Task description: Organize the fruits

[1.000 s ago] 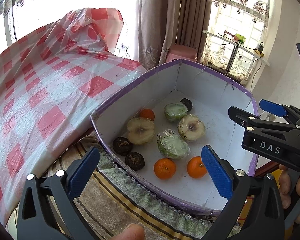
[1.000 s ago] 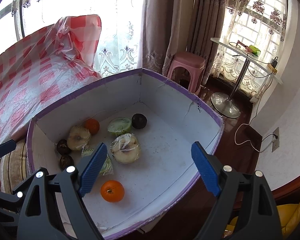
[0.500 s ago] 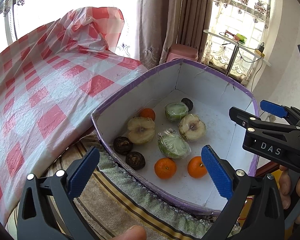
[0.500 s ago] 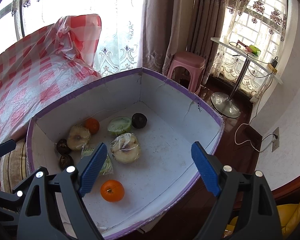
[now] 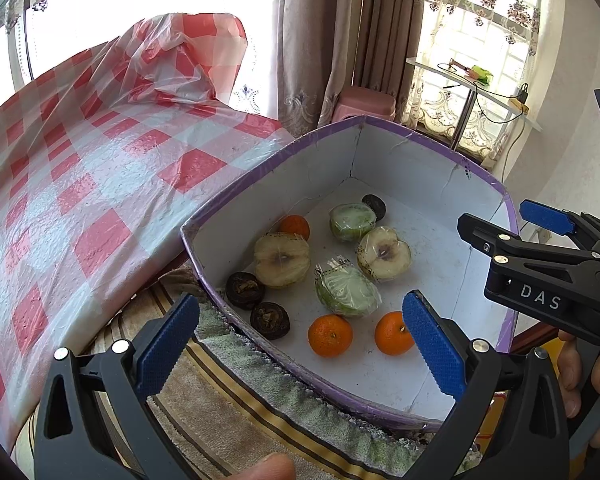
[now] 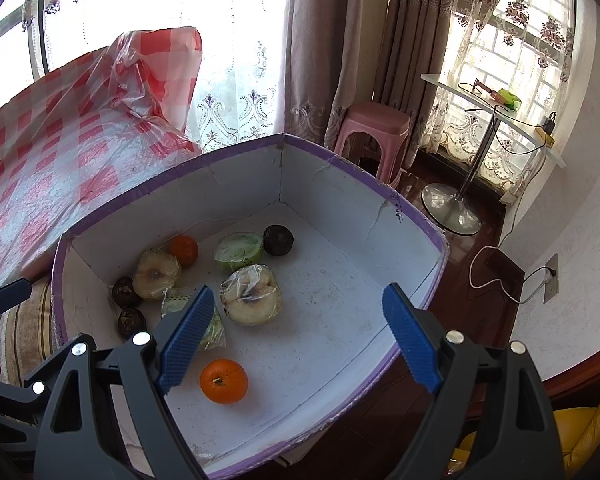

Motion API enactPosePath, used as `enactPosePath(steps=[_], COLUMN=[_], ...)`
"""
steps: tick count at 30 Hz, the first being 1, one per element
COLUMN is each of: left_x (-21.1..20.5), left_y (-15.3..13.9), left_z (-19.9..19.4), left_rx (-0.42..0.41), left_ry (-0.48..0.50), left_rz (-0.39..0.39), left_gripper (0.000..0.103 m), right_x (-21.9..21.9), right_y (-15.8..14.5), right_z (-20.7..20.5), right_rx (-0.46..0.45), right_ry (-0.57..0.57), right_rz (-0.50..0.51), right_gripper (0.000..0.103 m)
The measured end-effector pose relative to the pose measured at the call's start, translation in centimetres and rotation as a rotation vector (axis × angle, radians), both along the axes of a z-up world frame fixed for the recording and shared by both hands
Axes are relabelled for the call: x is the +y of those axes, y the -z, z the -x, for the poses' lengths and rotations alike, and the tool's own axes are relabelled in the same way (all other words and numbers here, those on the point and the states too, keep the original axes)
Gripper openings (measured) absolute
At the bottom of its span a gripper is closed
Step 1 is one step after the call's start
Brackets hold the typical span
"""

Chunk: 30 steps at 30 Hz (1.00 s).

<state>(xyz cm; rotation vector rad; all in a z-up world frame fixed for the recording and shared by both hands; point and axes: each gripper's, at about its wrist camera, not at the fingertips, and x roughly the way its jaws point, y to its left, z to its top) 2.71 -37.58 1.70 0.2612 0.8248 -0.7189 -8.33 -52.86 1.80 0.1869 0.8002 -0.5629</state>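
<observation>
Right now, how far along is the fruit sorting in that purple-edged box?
Done: nothing visibly grouped; oranges, plastic-wrapped halved fruits and dark wrinkled fruits lie mixed in the purple-edged white box. In hand: nothing; the left hand-held gripper and right hand-held gripper are open above it. Left: all the sorting.

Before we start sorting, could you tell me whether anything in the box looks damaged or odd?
The white cardboard box with purple rim has cracks in its far wall. The three dark wrinkled fruits look shrivelled, and the cut halves are film-wrapped.
</observation>
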Motion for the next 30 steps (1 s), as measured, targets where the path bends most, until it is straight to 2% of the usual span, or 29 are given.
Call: enactPosePath(steps=[12, 22, 26, 30], left_x=[-0.4, -0.8, 1.9, 9.5], left_y=[0.6, 0.4, -1.2, -3.1], left_z=[0.0, 0.3, -0.7, -0.4], left_rx=[0.008, 0.019, 0.094, 0.063], left_ry=[0.009, 0.055, 0.001, -0.184], left_rz=[-0.019, -0.014, 0.064, 0.107], left_gripper=[0.098, 0.099, 0.099, 0.099], right_x=[0.0, 0.1, 1.3, 5.8], right_y=[0.4, 0.7, -0.1, -1.5], right_z=[0.3, 0.4, 0.1, -1.1], right_rx=[0.002, 0.007, -0.013, -0.047], right_ry=[0.005, 0.005, -0.029, -0.179], right_rz=[-0.003, -0.009, -0.001, -0.022], right_gripper=[0.086, 0.086, 0.086, 0.095])
